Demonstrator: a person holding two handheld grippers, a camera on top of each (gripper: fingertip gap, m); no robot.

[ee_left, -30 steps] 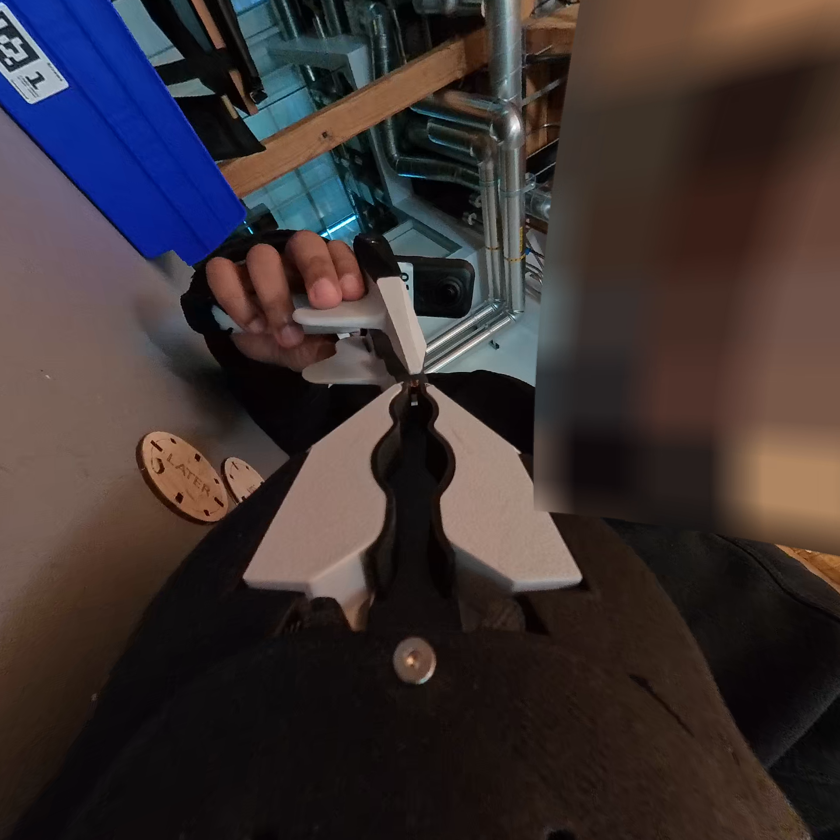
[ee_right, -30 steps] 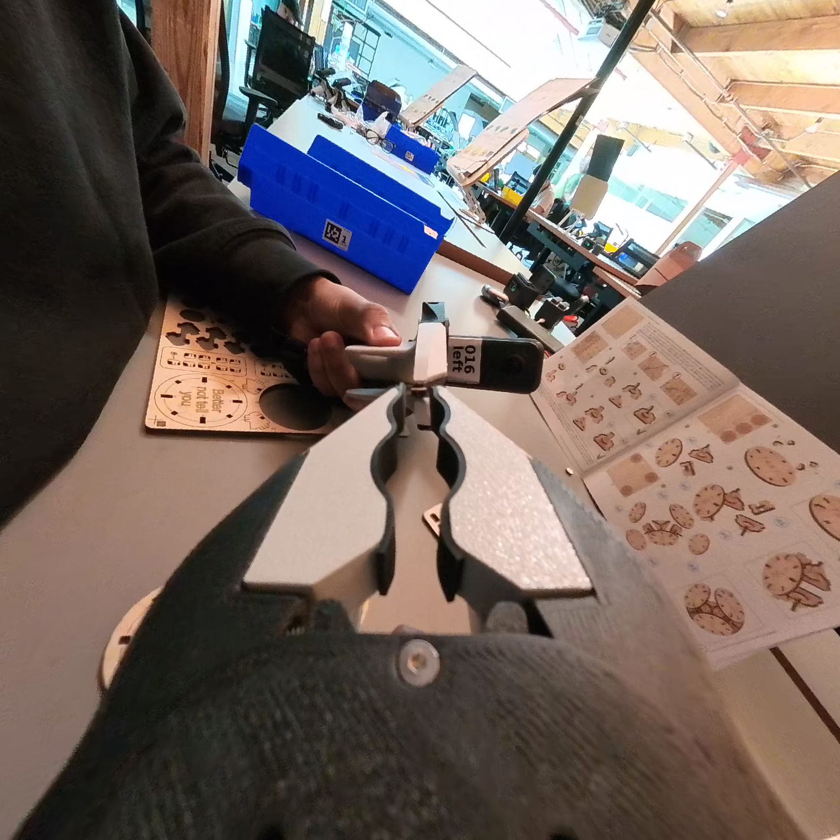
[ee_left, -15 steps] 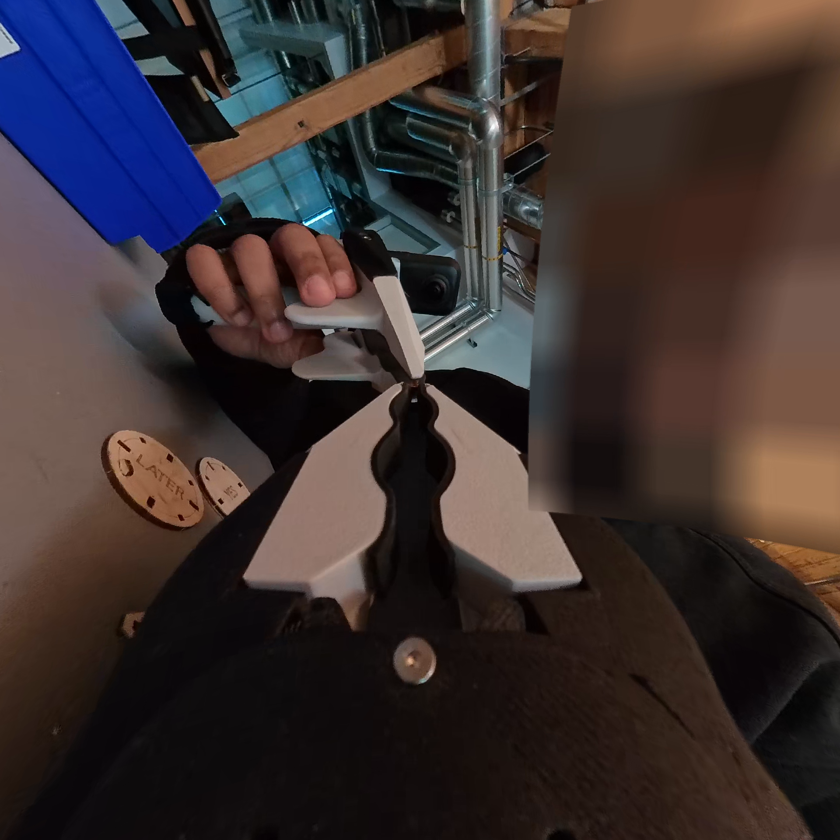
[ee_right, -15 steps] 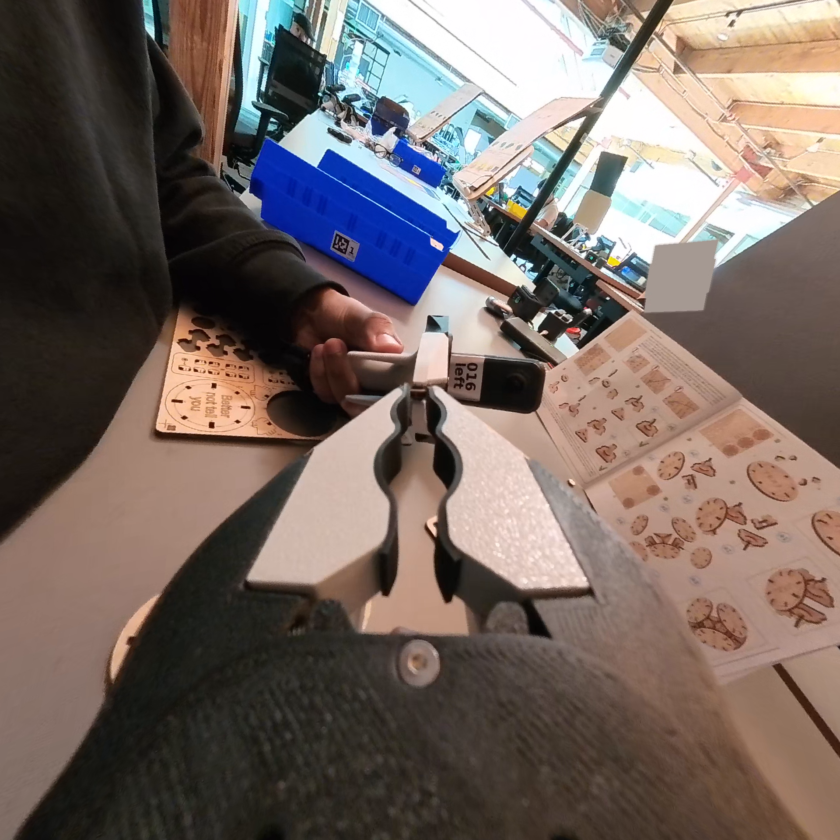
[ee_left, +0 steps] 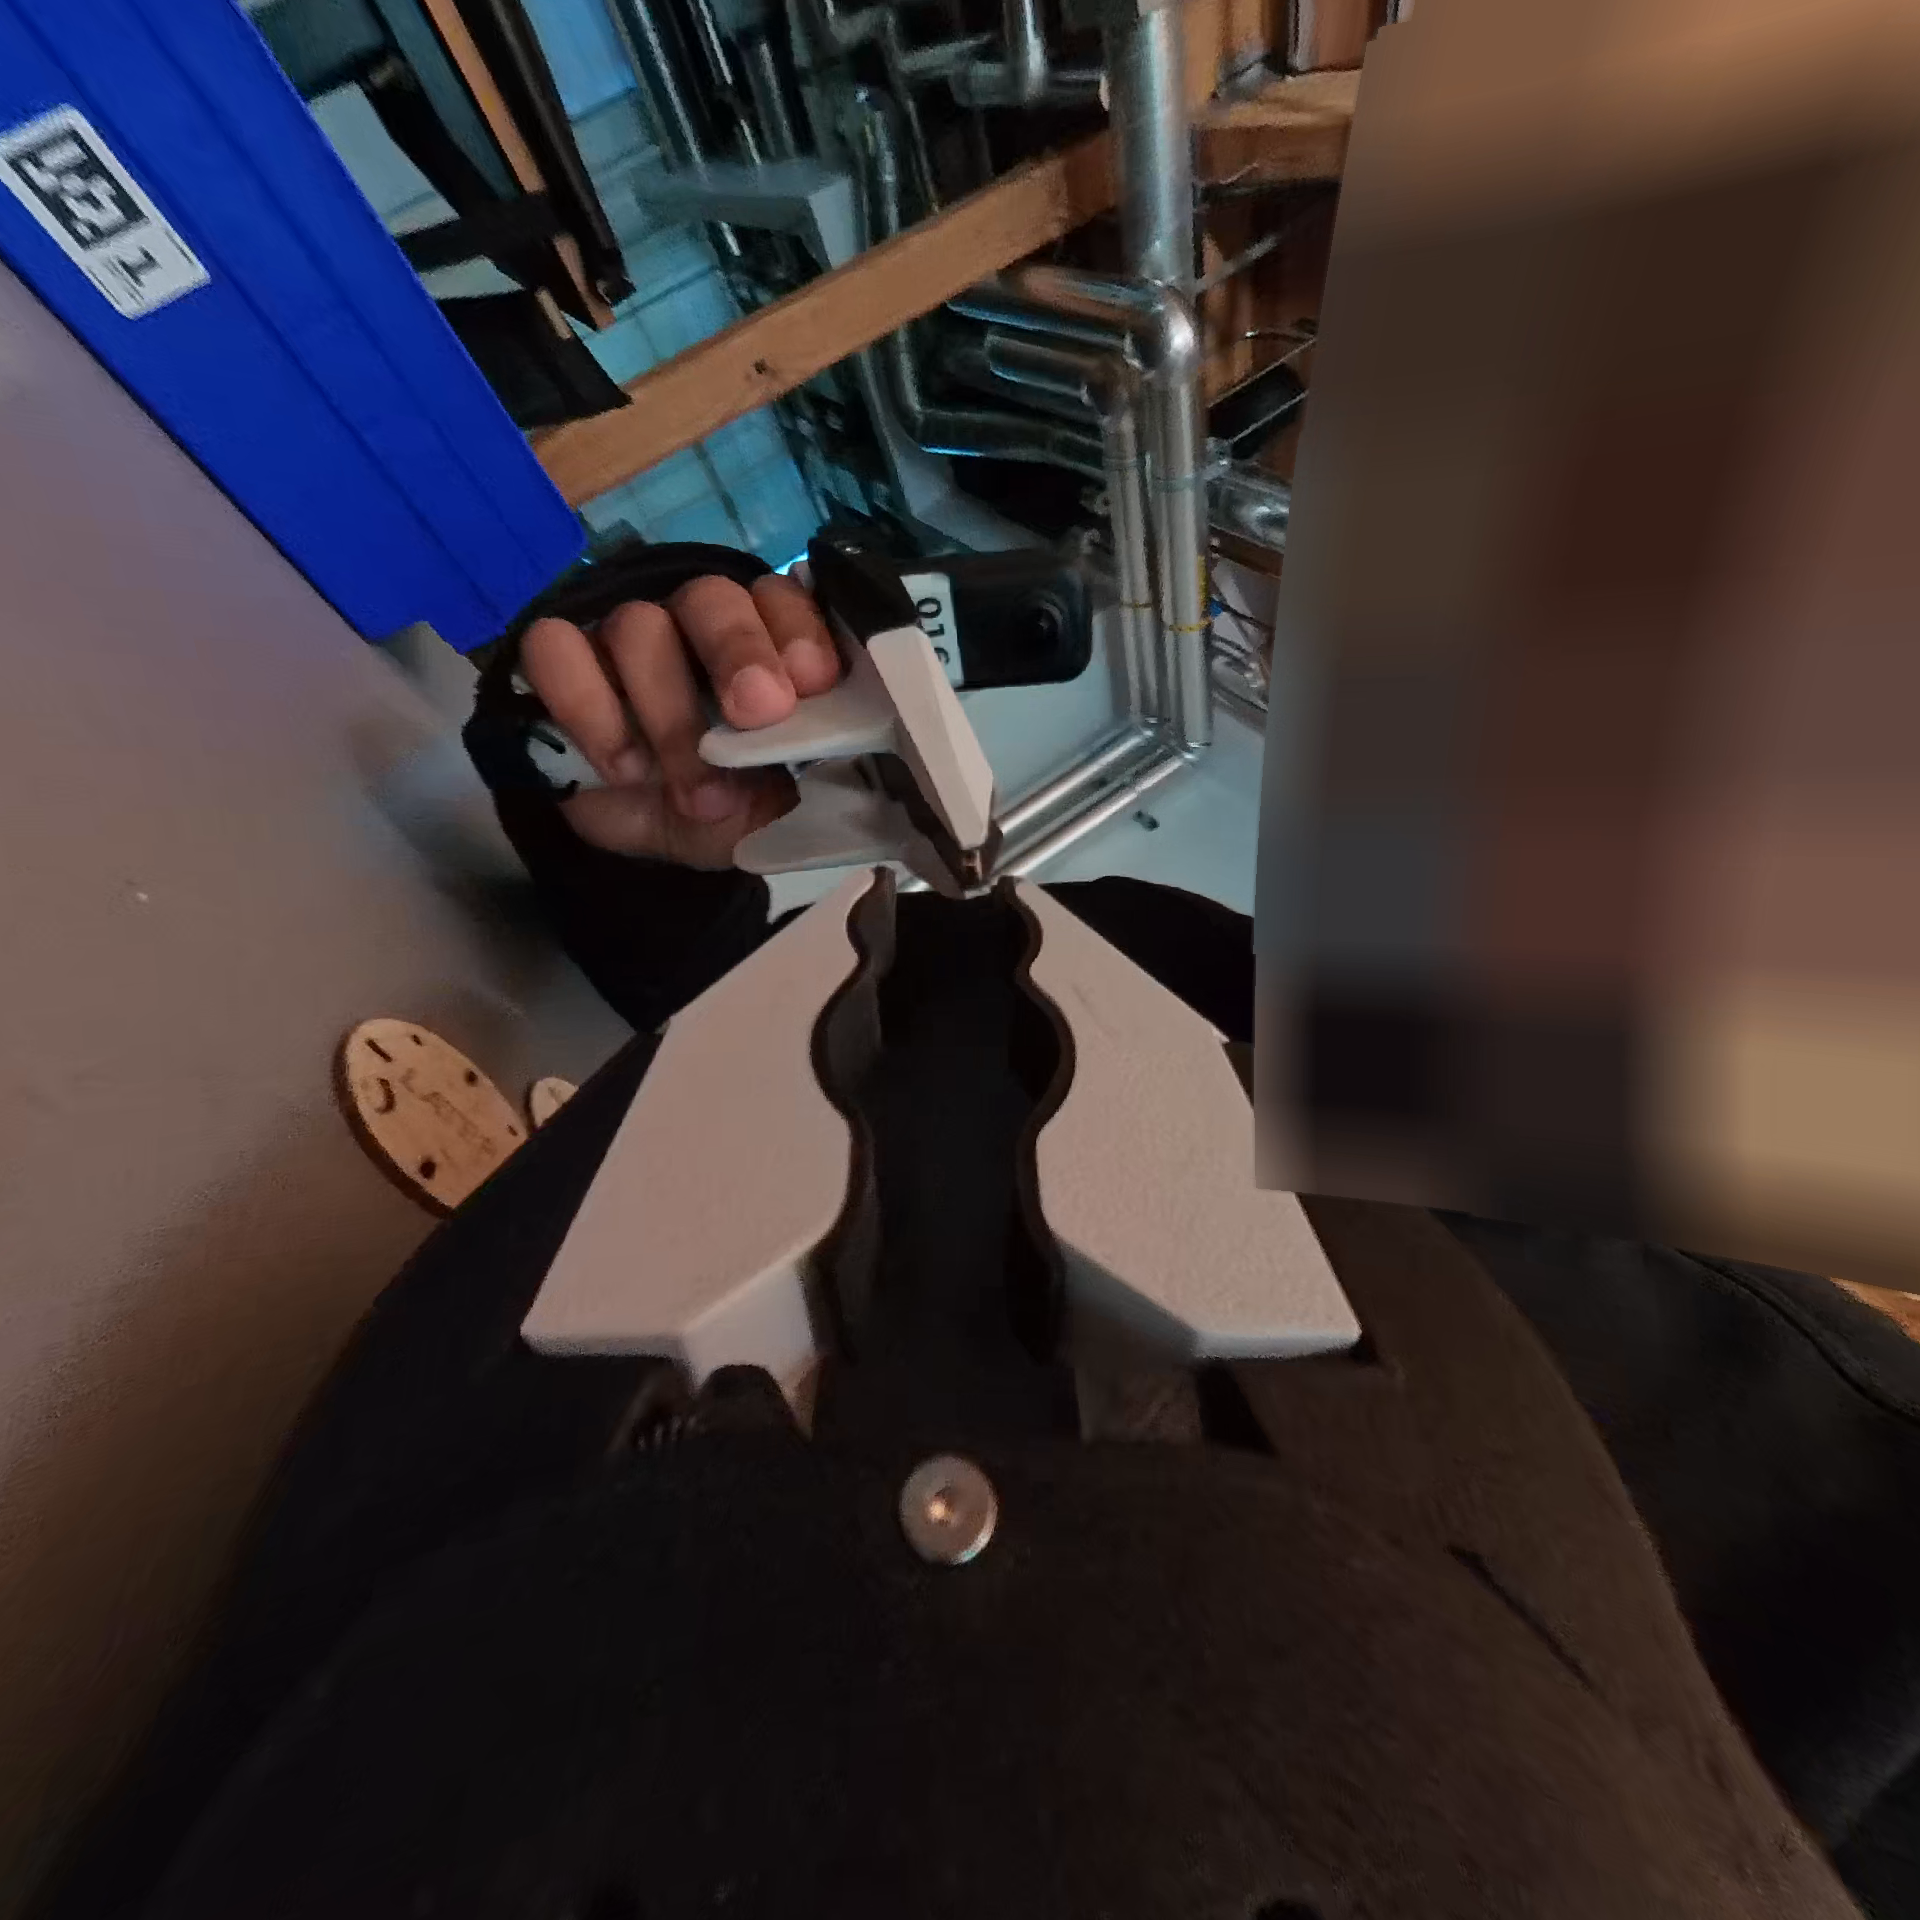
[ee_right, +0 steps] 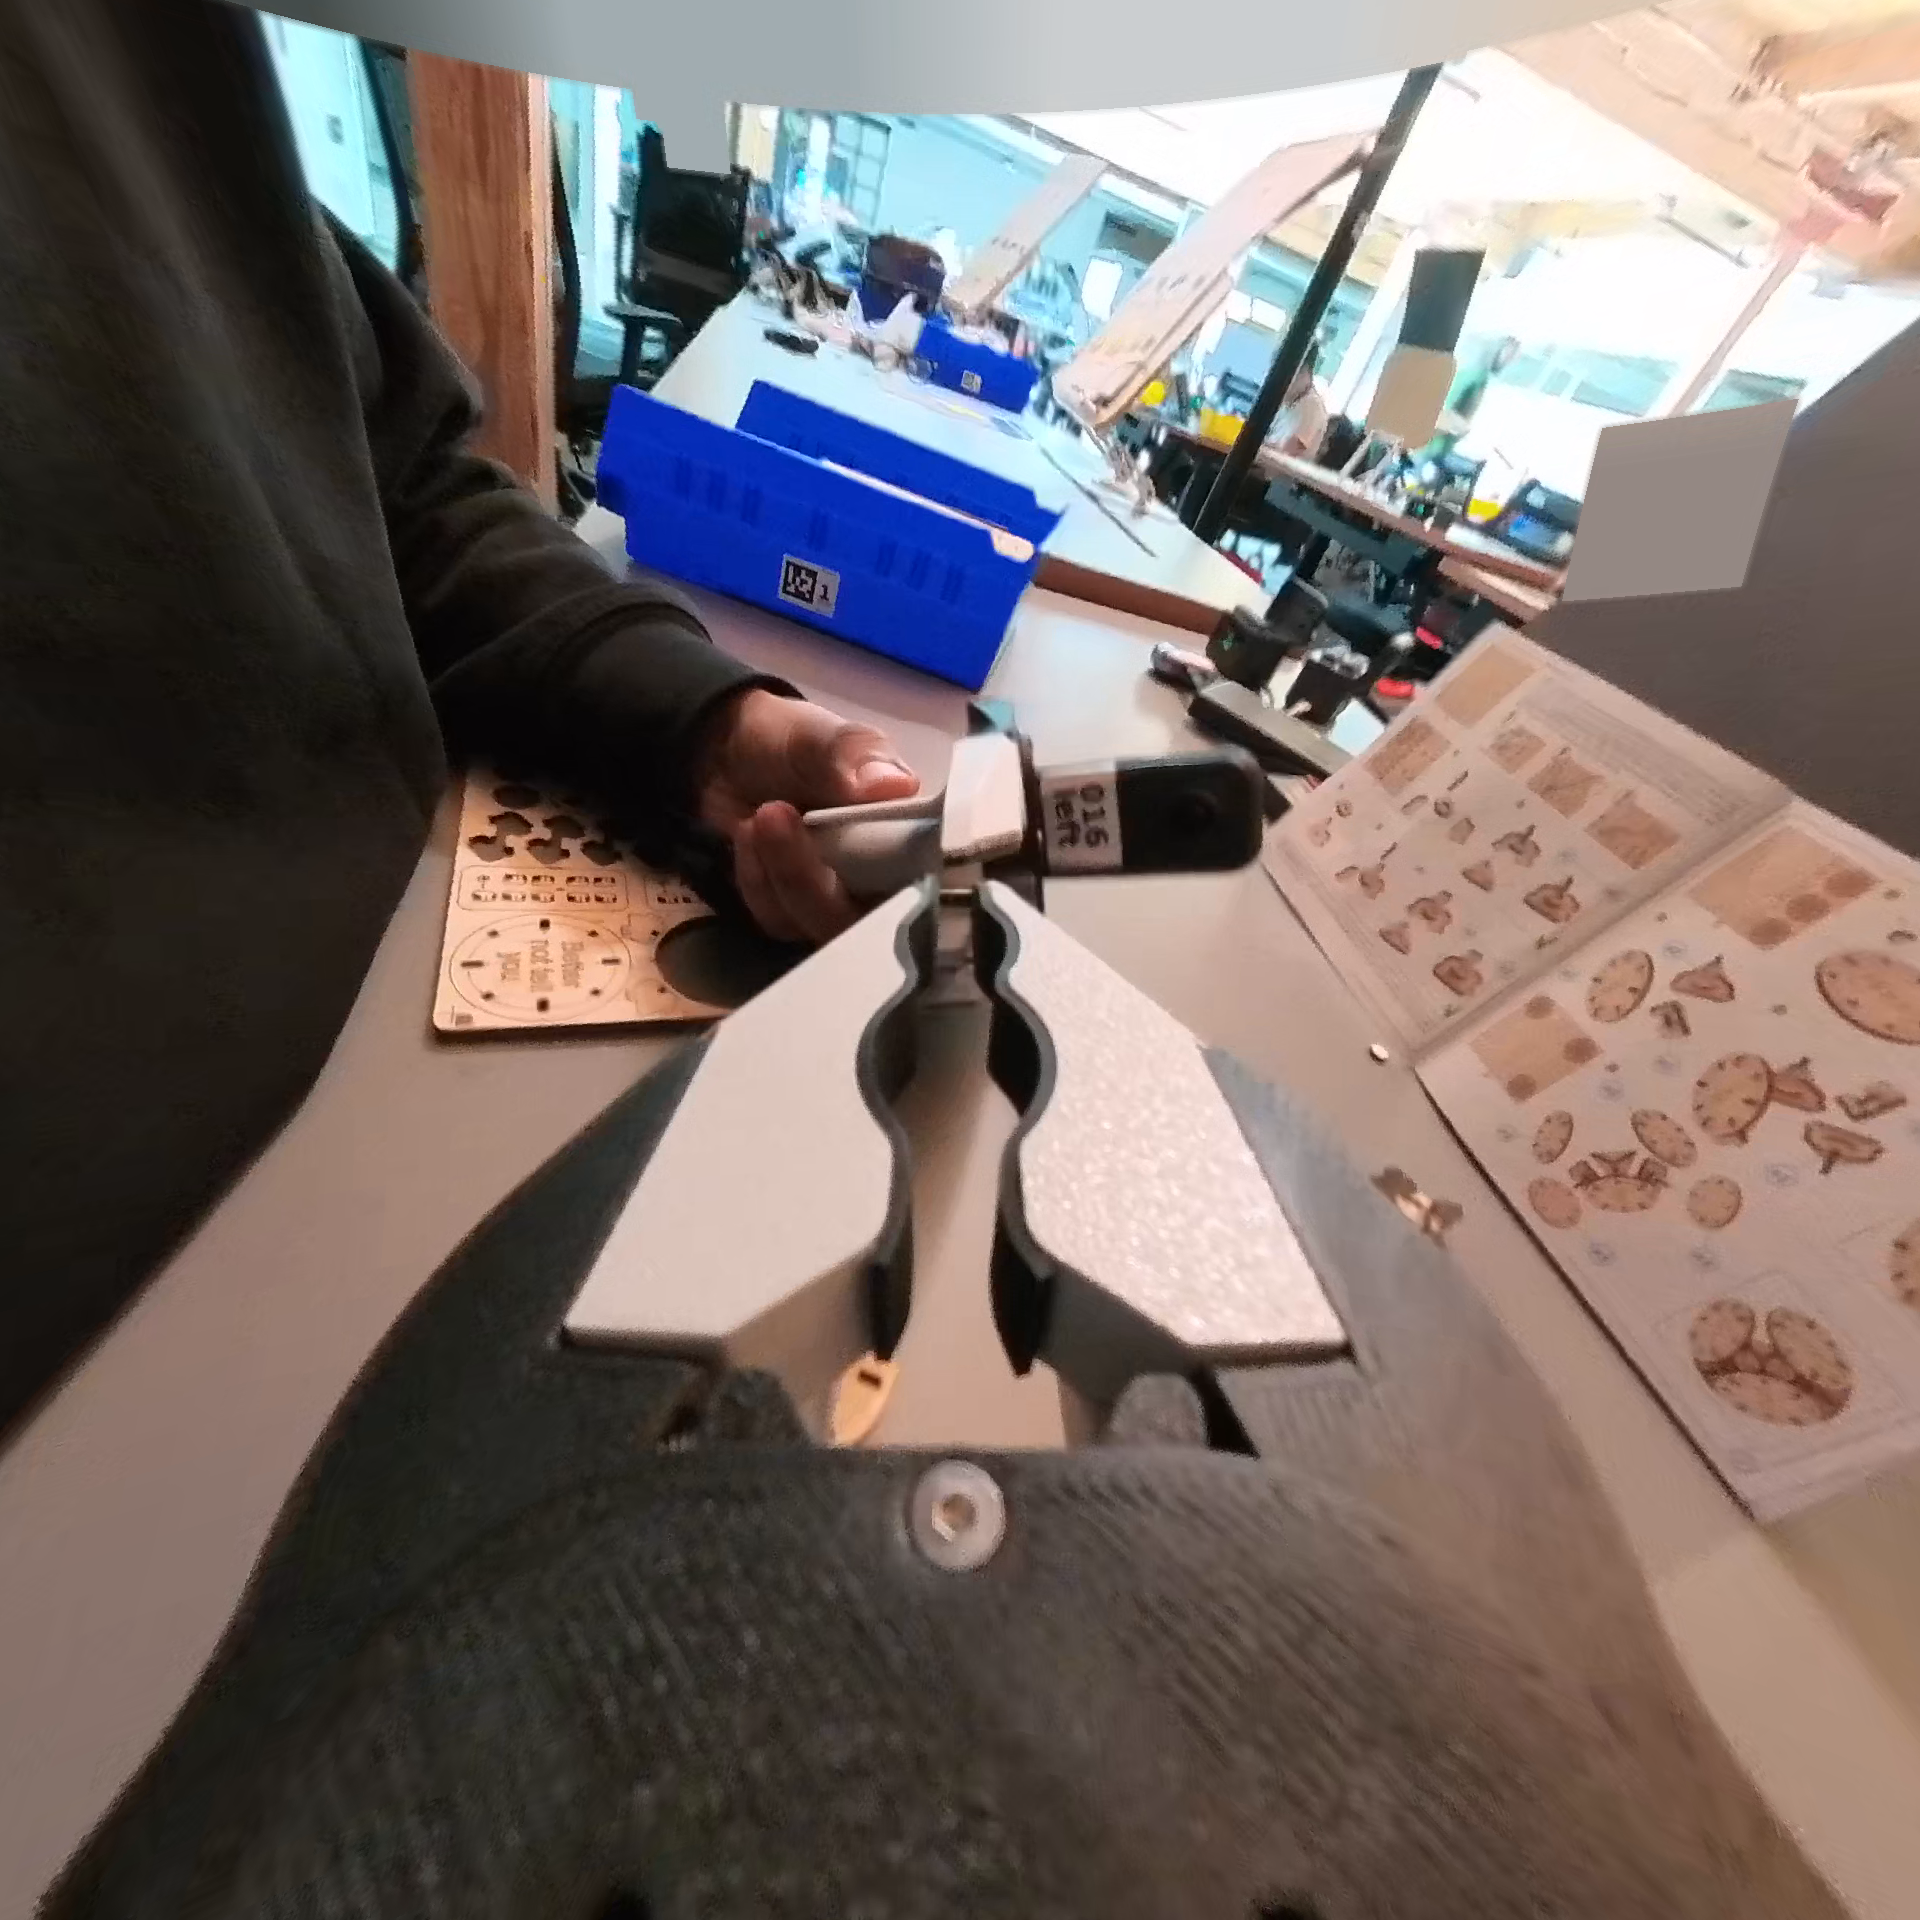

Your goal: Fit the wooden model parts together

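Up close, the left gripper (ee_left: 940, 883) gapes empty; the right gripper (ee_right: 951, 894), narrowly parted, nips a small wooden piece (ee_left: 974, 864) beside the left's fingertip.

Bin (ee_right: 831, 561): blue, with a black-and-white square tag.
Plywood sheet (ee_right: 540, 966), left of bin: pale tan, cut-out patterned.
Booklet (ee_right: 1621, 997), right of bin: white, tan diagrams.

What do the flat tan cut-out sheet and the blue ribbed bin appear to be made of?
The flat tan cut-out sheet looks like thin laser-cut plywood: matte pale wood face, darker edges around the cut shapes. The blue ribbed bin is probably moulded plastic: uniform colour, slight sheen, crisp ribs.
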